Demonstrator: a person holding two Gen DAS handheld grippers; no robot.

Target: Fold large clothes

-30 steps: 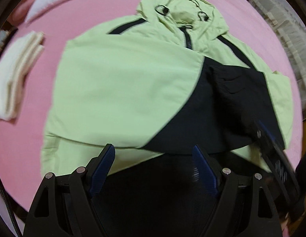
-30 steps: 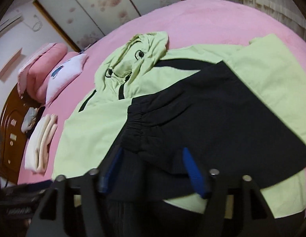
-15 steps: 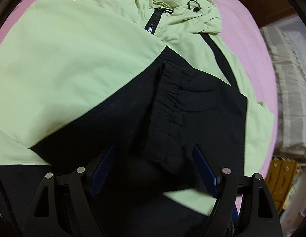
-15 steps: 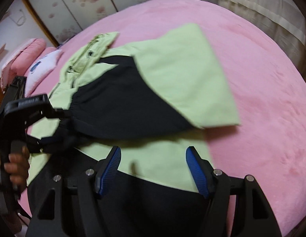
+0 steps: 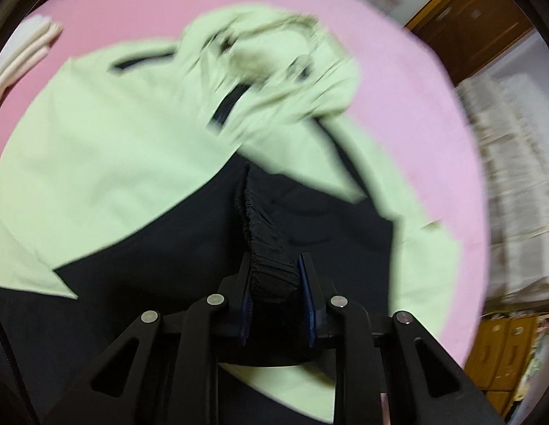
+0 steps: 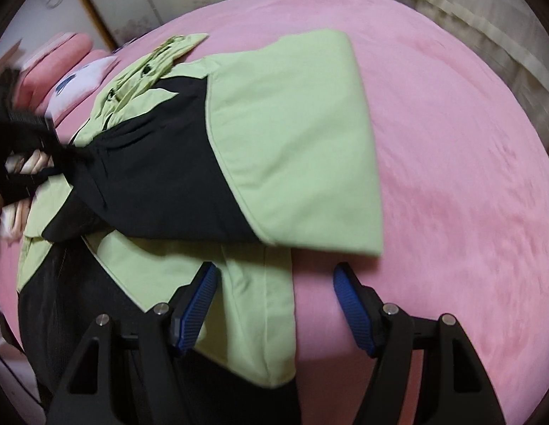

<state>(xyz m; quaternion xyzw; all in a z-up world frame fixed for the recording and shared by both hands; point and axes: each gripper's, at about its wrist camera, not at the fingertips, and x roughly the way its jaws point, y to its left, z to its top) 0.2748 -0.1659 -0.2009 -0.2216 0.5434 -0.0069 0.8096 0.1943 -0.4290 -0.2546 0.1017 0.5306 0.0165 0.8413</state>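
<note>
A lime-green and black hooded jacket [image 5: 97, 163] lies face up on the pink bed [image 5: 416, 106], its hood at the far end. My left gripper [image 5: 274, 262] is closing, and its blue pads press on the black elastic cuff [image 5: 264, 244] of the folded-in right sleeve. In the right wrist view that sleeve [image 6: 292, 148] lies across the jacket's body, its cuff end raised at the left in the left gripper [image 6: 62, 163]. My right gripper [image 6: 274, 272] is open above the jacket's lower right edge, with nothing pinched between its pads.
Folded cream towels [image 5: 23, 53] lie at the bed's left side. Pink and white pillows [image 6: 76, 74] sit at the head. Wooden furniture [image 5: 469, 24] and pale bedding [image 5: 515, 177] stand beyond the bed's right side. Bare pink bedspread [image 6: 451, 159] stretches to the right of the jacket.
The left gripper came down onto the black cuff and closed on it. The right gripper slid toward the jacket's right edge, still open, and the sleeve's cuff end now lifts at the left.
</note>
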